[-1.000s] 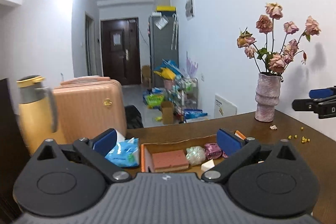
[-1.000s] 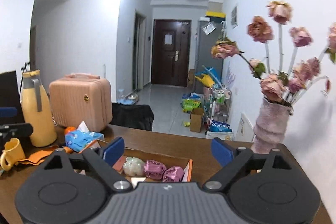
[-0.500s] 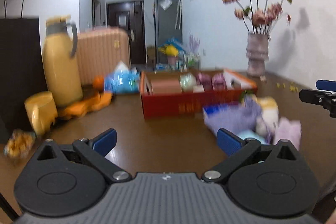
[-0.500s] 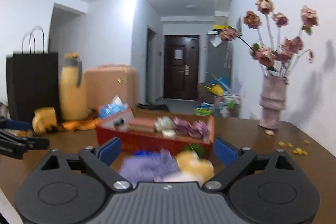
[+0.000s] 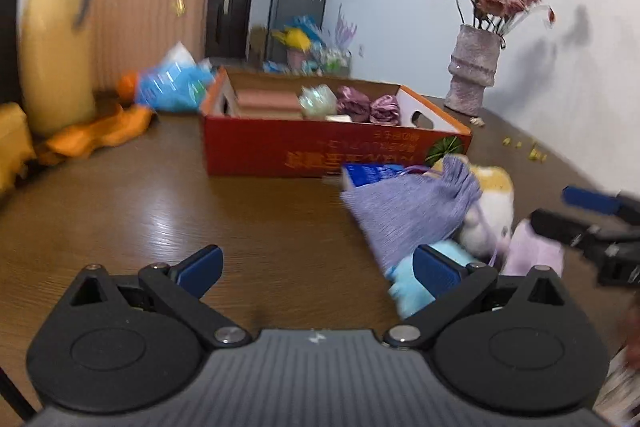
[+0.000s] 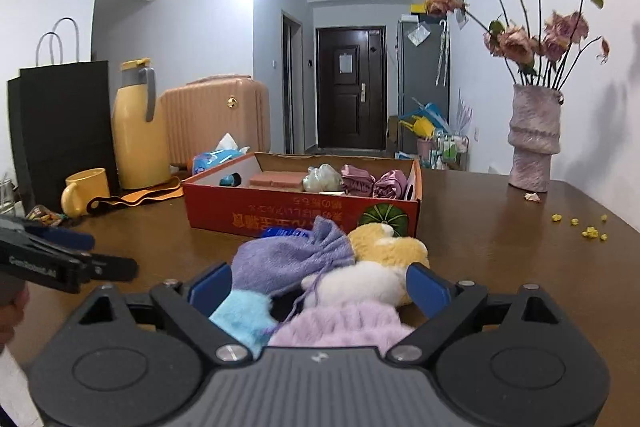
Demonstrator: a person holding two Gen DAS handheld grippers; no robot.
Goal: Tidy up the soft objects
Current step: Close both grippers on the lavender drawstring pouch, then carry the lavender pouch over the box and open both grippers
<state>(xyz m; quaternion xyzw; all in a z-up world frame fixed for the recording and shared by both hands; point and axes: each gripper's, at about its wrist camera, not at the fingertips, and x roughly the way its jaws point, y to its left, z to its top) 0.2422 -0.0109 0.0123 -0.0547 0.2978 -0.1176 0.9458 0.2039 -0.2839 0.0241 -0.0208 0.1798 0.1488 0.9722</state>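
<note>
Right wrist view: my right tongs (image 6: pixel 318 287) gape wide, having just narrowed slightly, around the pile of soft toys (image 6: pixel 360 283), gripping nothing; the red cardboard box (image 6: pixel 304 215) sits beyond. My left tongs (image 5: pixel 318 265) also stand wide and empty.

**Soft fleece and knit on a glossy wood-grain table**

The table (image 6: pixel 500 227) is dark wood grain with a glossy sheen. The red box (image 6: pixel 304 217) is printed cardboard, raw brown inside. The purple drawstring pouch (image 6: pixel 288 259) is fine ribbed cloth; the yellow and white plush toy (image 6: pixel 384 259) is fluffy fleece; the lilac knit piece (image 6: pixel 344 323) is ribbed and fuzzy; the light blue plush (image 6: pixel 240 315) is soft pile. The 2 mauve bundles (image 6: pixel 368 183) in the box look satin-shiny. The vase (image 6: pixel 534 139) is rough and matt. The yellow mug (image 6: pixel 86 189) is smooth and glossy. The right gripper (image 6: pixel 318 287) is matt black plastic with metal pivot screws.
</note>
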